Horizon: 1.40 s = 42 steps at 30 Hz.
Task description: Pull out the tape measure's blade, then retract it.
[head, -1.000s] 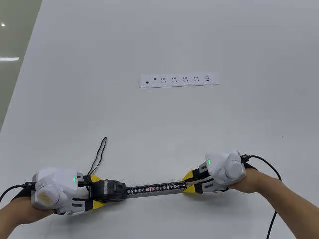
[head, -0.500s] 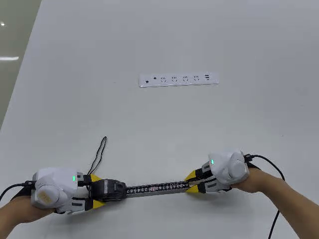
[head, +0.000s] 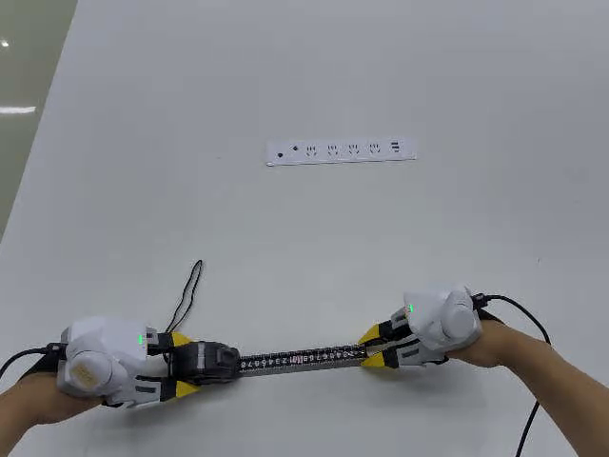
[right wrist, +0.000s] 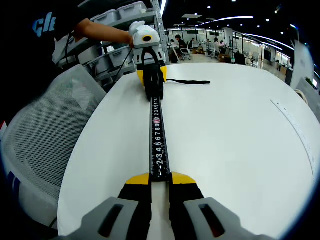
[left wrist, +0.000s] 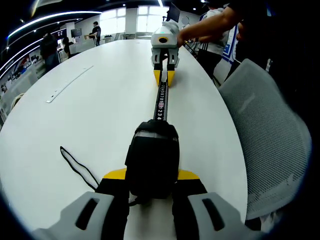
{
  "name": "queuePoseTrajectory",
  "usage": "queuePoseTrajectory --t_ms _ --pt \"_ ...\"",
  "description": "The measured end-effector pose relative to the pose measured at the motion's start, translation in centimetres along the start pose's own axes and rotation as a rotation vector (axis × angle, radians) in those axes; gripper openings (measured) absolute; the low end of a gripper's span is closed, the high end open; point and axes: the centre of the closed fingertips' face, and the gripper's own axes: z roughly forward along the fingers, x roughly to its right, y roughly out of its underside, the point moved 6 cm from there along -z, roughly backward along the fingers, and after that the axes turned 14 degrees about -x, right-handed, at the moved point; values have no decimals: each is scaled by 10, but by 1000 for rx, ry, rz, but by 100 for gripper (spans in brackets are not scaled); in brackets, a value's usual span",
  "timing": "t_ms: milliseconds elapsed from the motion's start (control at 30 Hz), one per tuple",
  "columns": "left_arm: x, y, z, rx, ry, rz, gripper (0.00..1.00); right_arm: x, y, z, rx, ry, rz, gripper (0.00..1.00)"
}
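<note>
At the near edge of the tabletop (head: 285, 238), far left in head view, the left claw (head: 190, 365) is clamped on the tape measure case (head: 211, 363), a black body w/ both yellow-tipped jaws pressed to its sides. The left gripper view shows the same grip: left claw (left wrist: 152, 175) closed narrow round the case (left wrist: 152, 155), which sits upright btwn the jaws, mouth facing away from the cam. A thin black strap (head: 187, 290) trails from the case and loops away over the tabletop; it's also in the left gripper view (left wrist: 75, 165). From the case mouth the blade (head: 300, 359) runs out to the right, long axis roughly left-right along the near edge and rising slightly toward the right end. It looks straight and taut; can't tell if it touches the surface. Blade is black w/ white digits. In the right gripper view the blade (right wrist: 157, 135) reads 2 3 4 5 6 7 8 9 going away from the jaws, then a red-marked figure, w/ smaller digits beyond too fine to read. At the right end, the right claw (head: 369, 350) is pinched nearly closed on the blade tip, and its own view shows the jaws (right wrist: 160, 179) tight on either side of the strip. Farther back, approx centre, a white power strip (head: 341, 151) lies flat, well apart from both claws. A grey mesh chair (left wrist: 260, 130) stands beside the tabletop.
</note>
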Motion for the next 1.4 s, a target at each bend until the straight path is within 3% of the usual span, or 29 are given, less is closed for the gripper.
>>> queuePoseTrajectory --t_ms 1400 --pt "-1 0 -1 -4 8 0 29 3 22 -17 -31 20 21 10"
